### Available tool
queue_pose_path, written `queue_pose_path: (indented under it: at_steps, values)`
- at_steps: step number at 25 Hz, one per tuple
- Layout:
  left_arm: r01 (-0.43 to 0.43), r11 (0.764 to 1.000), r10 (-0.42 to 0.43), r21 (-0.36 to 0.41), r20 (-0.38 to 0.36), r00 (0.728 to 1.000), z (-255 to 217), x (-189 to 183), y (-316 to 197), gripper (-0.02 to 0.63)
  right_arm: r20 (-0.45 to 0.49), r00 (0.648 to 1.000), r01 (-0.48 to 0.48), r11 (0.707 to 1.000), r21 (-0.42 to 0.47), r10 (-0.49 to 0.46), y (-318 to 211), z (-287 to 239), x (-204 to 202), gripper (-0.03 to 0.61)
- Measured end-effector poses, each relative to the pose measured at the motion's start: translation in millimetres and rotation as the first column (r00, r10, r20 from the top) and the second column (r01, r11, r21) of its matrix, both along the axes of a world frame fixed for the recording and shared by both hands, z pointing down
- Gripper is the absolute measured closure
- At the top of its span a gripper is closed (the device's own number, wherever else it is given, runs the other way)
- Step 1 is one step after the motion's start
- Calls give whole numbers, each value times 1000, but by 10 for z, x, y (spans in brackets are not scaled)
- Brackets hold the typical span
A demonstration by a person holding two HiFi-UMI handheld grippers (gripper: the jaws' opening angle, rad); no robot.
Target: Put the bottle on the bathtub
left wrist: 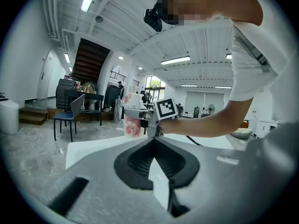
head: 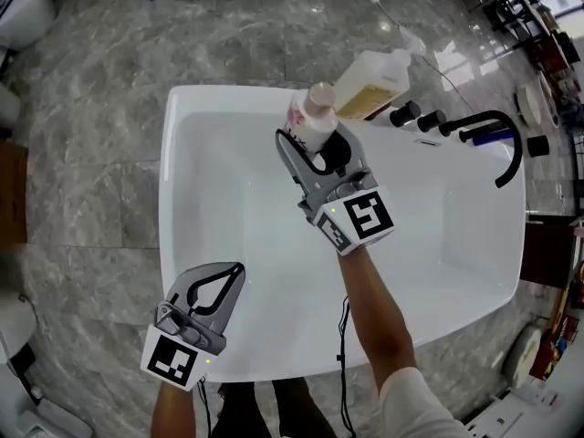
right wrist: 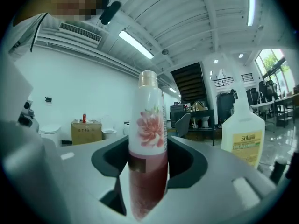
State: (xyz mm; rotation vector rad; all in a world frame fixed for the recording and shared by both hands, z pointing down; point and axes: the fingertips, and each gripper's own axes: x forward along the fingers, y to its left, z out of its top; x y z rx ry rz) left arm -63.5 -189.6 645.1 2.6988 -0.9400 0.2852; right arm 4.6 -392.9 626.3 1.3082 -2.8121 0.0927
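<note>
The bottle (head: 313,117), white with a pink flower print, a pale rose cap and dark red liquid in its lower half, stood upright between the jaws of your right claw (head: 308,142). The jaws pinched it on both sides around its lower body. It was at the far edge of the bathtub (head: 205,108), about midway along that edge. No view showed whether its base touched the rim.

Just beside it, toward the far right, was a large cream jug (head: 370,85) with a yellow label and a white cap, close to the bottle but apart from it. Further along the same far edge sat two black knobs (head: 417,117), and past them a black curved spout (head: 500,144) reached over the far right corner of the tub.

Your left claw (head: 239,268) was well apart from all of this, at the near left corner of the bathtub, over the inner slope of the basin. Its jaws were pressed together at the tips and nothing was between them.

The bathtub itself was white and stood on a grey marble floor (head: 91,153).
</note>
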Motion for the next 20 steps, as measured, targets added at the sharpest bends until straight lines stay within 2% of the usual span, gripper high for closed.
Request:
queue_pose_path:
  at_steps: [4, 8, 12, 16, 20]
  values:
    - [-8, 1000, 8, -2, 10, 1000, 200, 27, -34, 612, -9, 999, -36, 999, 19, 36, -335, 318, -14, 336]
    - [-19, 1000, 19, -7, 58, 998, 398, -54, 18, 612, -22, 998, -60, 997, 47, 62, -614, 543, -118, 336]
    - [2, 1000, 0, -20, 74, 997, 545, -120, 38, 612, -36, 991, -129, 988, 90, 132, -924, 721, -134, 336]
    - [-22, 999, 25, -28, 109, 994, 667, -128, 72, 612, -11, 977, -210, 975, 77, 212, -1245, 940, -111, 337]
    - [-18, 999, 20, -28, 100, 995, 658, -108, 101, 612, 53, 967, -252, 963, 100, 248, -1407, 970, -68, 337]
